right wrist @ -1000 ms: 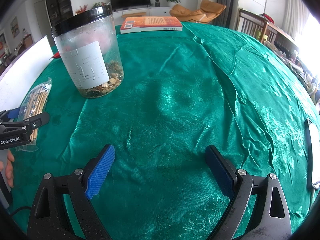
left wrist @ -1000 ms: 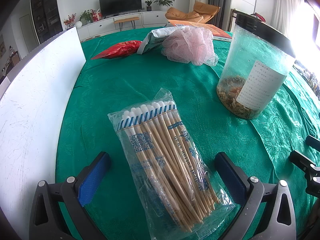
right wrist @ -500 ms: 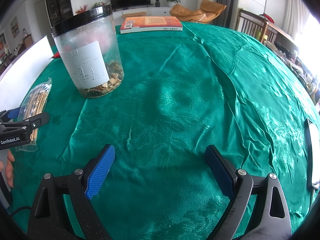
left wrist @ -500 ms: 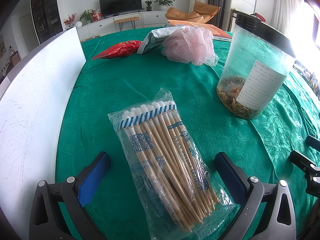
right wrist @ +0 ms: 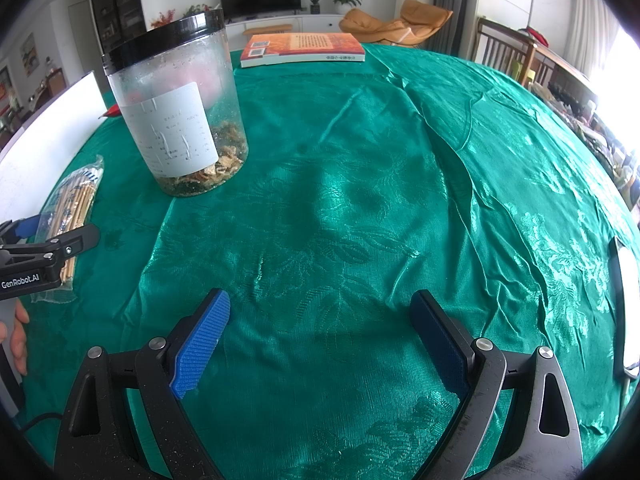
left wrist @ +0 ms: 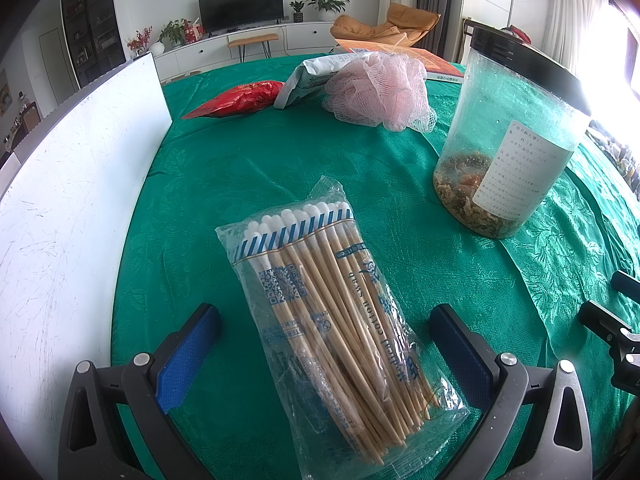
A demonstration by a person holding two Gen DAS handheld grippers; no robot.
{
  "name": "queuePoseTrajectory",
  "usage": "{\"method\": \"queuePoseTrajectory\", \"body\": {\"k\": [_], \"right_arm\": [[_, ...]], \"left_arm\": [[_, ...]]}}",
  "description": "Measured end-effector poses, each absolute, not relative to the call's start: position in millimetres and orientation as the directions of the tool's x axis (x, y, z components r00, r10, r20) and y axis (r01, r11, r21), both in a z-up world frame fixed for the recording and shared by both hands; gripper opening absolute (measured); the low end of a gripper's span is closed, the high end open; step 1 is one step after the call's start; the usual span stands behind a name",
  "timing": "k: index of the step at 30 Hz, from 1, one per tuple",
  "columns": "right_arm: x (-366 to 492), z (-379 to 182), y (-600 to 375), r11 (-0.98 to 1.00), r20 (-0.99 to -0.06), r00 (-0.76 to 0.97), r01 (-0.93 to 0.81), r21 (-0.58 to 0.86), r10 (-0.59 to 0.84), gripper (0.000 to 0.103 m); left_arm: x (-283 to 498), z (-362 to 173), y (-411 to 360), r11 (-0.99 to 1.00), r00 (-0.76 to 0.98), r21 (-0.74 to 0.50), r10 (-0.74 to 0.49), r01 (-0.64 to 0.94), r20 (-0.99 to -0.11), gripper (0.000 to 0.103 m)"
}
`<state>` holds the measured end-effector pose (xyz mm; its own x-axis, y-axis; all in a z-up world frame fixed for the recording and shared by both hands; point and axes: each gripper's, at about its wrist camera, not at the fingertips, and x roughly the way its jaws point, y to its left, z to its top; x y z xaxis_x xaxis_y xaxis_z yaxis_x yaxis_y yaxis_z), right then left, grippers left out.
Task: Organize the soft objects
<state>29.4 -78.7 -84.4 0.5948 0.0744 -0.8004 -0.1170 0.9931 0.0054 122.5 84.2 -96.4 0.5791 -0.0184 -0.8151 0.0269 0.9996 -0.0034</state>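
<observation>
A clear bag of cotton swabs (left wrist: 332, 300) lies on the green tablecloth (left wrist: 248, 168), its near end between the wide-apart fingers of my open left gripper (left wrist: 328, 344). Farther back sit a pink mesh bath sponge (left wrist: 380, 92), a white-green soft pack (left wrist: 316, 76) and a red packet (left wrist: 240, 98). My right gripper (right wrist: 320, 336) is open over bare cloth, holding nothing. In the right wrist view the swab bag (right wrist: 74, 200) shows at the far left, partly behind the left gripper.
A clear jar with a black lid (left wrist: 512, 144) stands right of the swabs, also seen as the jar (right wrist: 180, 116). A white board (left wrist: 68, 184) lines the left side. An orange book (right wrist: 304, 48) lies at the back. A hand (right wrist: 16, 336) shows at the left edge.
</observation>
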Motion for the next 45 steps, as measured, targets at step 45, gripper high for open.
{"method": "queuePoseTrajectory", "body": {"k": [45], "right_arm": [[22.3,-47.3,-110.4,0.967,-0.667,0.706,-0.107,0.232,0.238,0.092]], "left_arm": [[122.6,-96.5,84.3,1.000,0.579,-0.004,-0.018,0.026,-0.815,0.103]]}}
